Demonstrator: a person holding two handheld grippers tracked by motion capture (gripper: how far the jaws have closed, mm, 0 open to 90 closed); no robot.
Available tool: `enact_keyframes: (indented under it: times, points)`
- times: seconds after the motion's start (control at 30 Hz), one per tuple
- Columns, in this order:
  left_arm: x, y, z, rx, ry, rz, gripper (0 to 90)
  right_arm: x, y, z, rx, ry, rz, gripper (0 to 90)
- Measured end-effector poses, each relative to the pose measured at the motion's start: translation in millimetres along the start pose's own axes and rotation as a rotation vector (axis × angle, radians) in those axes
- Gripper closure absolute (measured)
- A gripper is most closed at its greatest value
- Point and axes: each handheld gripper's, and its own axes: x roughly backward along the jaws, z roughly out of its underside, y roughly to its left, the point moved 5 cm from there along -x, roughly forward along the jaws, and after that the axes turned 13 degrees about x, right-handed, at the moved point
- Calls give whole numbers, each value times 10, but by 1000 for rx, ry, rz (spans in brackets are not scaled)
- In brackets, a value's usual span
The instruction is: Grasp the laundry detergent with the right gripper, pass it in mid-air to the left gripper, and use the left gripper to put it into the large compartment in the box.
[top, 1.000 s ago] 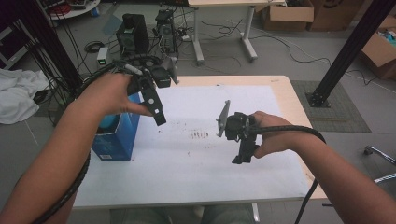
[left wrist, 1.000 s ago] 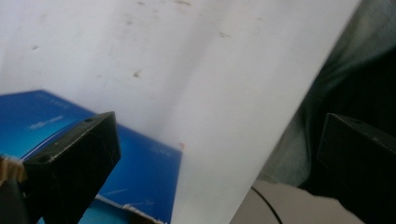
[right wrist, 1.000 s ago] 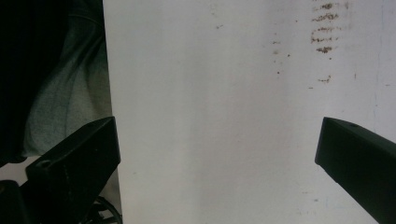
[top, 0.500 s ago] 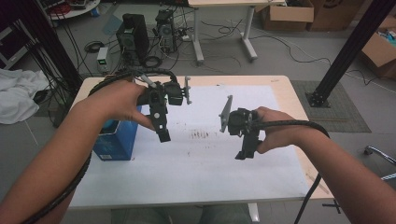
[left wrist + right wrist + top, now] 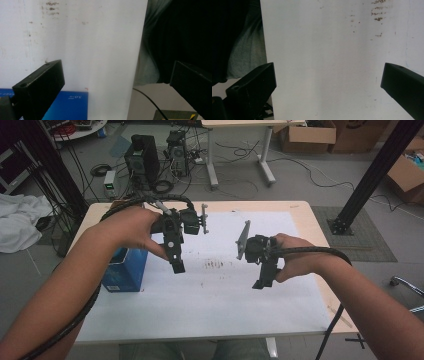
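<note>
Both claws hang above the worktop [image 5: 300, 215] with nothing in them. The left claw [image 5: 177, 265] sits a little left of centre in the high view, its jaws pointing down and towards the person; in the left gripper view [image 5: 117, 82] the two black jaws stand wide apart with only white sheet [image 5: 220, 295] between them. The right claw [image 5: 262, 282] hangs right of centre, tipped the same way, and the right gripper view [image 5: 328, 80] shows its jaws spread just as wide over bare sheet.

The nearest thing to either claw is the blue box [image 5: 124, 270], standing at the left edge of the sheet, just beside and below the left hand [image 5: 132, 227]. Its top shows as a blue strip in the lower left of the left gripper view [image 5: 67, 105], partly behind the near jaw. With the left claw held open and angled that way, a reach for the box looks the likeliest move, though nothing is touched yet. The right hand [image 5: 295, 257] seems to wait over the middle, near a patch of brown smudges [image 5: 215, 265].

Much stays unclear. The print on the box is too small to read, and the forearm covers its upper part from above. The dark mass in the upper right of the left gripper view and upper left of the right one is probably the person's clothing, but I cannot tell.
</note>
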Motion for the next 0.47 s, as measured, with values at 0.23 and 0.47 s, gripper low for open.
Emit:
enact_keyframes:
  times: [0.23,0.47]
  points:
    - [-44,33,7,1,4,-3,1,13,-26,3,3,6,-1,0]
    - [-31,43,32,2,6,-12,1,5,-32,-11,4,8,-2,0]
